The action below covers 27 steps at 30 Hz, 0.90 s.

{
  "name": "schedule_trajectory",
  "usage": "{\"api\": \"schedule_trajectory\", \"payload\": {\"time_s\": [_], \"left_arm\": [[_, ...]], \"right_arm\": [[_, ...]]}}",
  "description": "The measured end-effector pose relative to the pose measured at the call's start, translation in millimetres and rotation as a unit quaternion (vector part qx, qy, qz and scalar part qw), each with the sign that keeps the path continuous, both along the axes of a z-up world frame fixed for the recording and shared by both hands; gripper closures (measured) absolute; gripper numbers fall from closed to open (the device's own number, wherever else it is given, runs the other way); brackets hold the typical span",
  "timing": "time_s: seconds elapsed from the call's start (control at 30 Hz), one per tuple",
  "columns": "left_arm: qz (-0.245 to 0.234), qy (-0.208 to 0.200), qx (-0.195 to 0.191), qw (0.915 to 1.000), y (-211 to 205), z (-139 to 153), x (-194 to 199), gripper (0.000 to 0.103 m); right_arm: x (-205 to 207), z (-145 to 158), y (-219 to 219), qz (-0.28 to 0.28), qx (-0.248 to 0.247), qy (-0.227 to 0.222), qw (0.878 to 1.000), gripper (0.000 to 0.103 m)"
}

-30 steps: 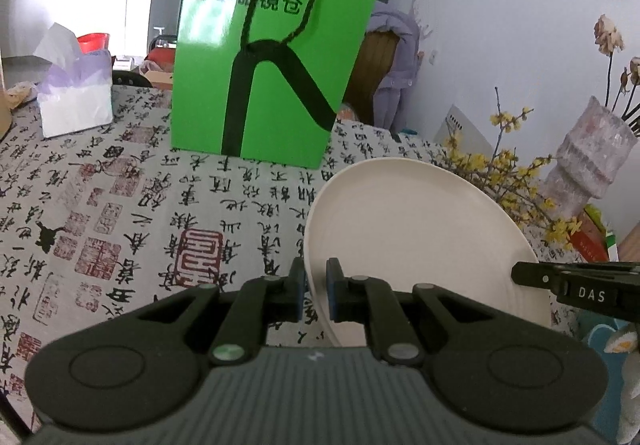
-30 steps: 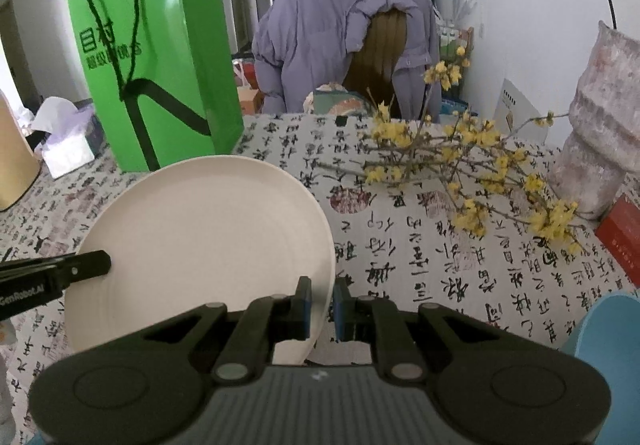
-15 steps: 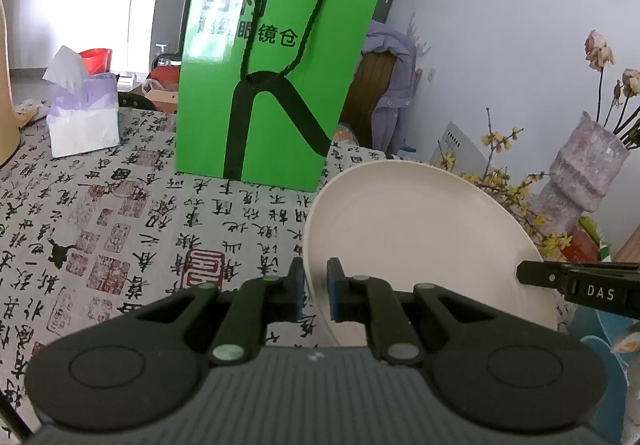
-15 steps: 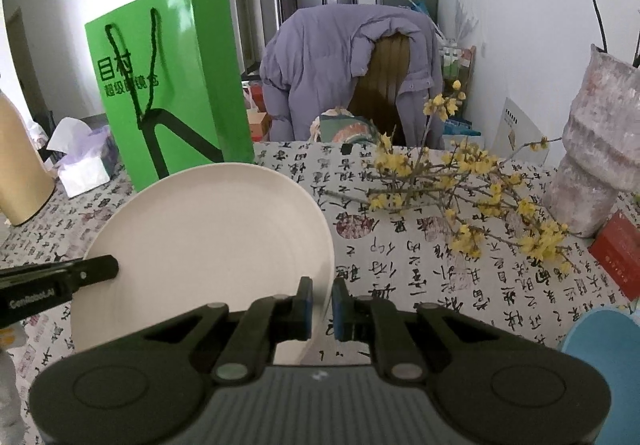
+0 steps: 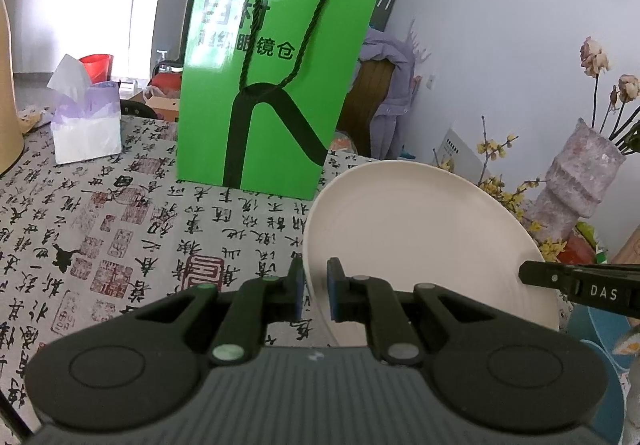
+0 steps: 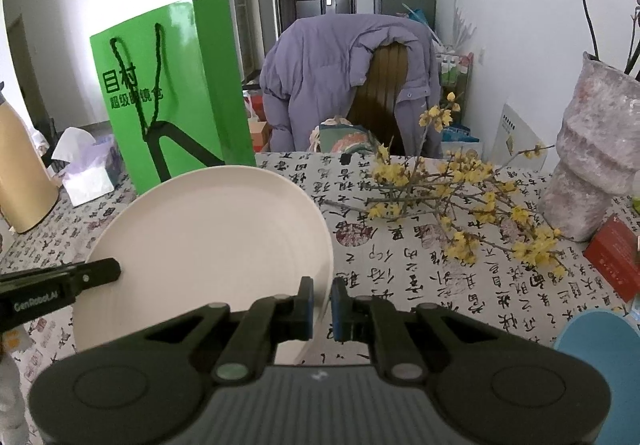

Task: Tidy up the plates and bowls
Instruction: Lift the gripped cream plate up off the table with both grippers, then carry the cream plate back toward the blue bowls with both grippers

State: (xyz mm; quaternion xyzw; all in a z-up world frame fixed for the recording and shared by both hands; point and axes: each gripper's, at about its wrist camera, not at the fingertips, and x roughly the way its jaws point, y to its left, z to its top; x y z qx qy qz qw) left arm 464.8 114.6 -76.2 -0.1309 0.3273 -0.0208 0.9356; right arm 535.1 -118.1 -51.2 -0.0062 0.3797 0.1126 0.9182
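Plate (image 5: 420,241) is cream, held up off the table and tilted, filling the lower right of your left wrist frame and the lower left of your right wrist frame (image 6: 208,245).

Your left gripper (image 5: 316,291) has its jaws narrow, pinched on the plate's left rim; the rim edge sits between the blue pads (image 5: 333,289). Your right gripper (image 6: 321,303) is pinched the same way on the opposite rim, jaws narrow, plate edge between them. Each gripper's fingertip shows in the other's view: right one at the right edge of the left frame, left one (image 6: 60,285) at the left edge of the right frame, both reaching over the plate's face.

Blue dish (image 6: 596,333) sits at the lower right corner of the right frame, only partly visible; can't tell if it's a bowl or a plate.

Background, all on the calligraphy-print tablecloth (image 5: 120,237):
- green paper bag (image 5: 276,85), upright, upper centre of the left frame, behind the plate
- tissue pack (image 5: 86,121), mid-left of the left frame, well apart from the plate
- yellow-flowered branches (image 6: 460,201), lying across the cloth at centre right of the right frame, beside the plate
- pale textured vase (image 6: 600,149), right edge of the right frame, with a red box (image 6: 612,257) just below it
- purple jacket (image 6: 348,77) draped over a chair beyond the table's far edge
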Motion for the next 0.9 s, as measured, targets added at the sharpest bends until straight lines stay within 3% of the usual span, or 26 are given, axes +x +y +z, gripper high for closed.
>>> {"api": "schedule_trajectory", "payload": {"time_s": [0.9], "left_arm": [[0.015, -0.022, 0.012, 0.9996, -8.5, 19.9, -14.3, 0.092]], "right_arm": [[-16.5, 17.6, -8.2, 0.002, 0.008, -0.012, 1.0, 0.094]]}}
